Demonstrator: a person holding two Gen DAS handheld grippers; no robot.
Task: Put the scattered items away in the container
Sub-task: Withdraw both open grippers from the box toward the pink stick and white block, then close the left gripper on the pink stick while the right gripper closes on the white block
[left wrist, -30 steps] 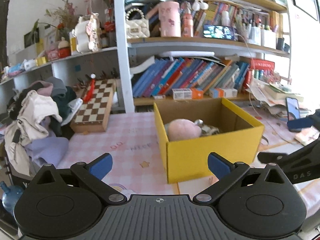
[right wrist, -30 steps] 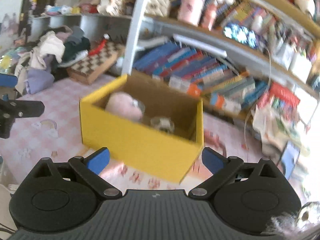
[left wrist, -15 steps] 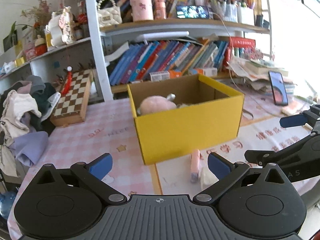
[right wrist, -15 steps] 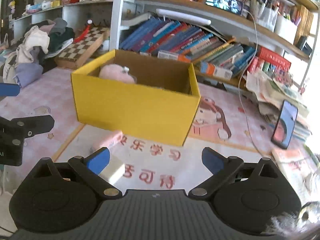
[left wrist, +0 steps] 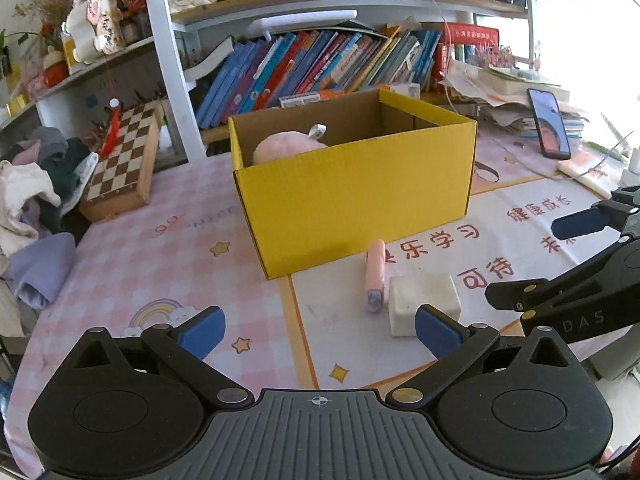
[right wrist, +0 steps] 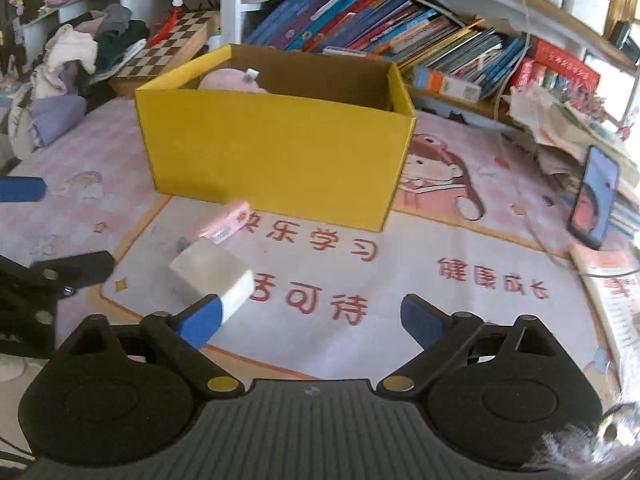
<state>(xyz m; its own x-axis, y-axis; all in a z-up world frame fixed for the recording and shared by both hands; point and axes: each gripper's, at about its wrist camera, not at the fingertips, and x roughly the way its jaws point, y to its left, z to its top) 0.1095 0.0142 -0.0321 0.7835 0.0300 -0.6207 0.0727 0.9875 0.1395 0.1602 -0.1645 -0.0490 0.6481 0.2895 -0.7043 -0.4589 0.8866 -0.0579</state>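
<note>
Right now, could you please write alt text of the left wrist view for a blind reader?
Open left tongs hover over a pink patterned table mat, facing a yellow box holding a pink plush. A pink tube and a white block lie before the box.

box (left wrist: 356,204) floor: hidden | pink plush (left wrist: 286,148): mostly behind wall | white block (right wrist: 212,276): corner behind fingertip (right wrist: 200,320)

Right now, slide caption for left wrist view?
Open left gripper faces yellow cardboard box; pink tube and white block lie outside.
</note>
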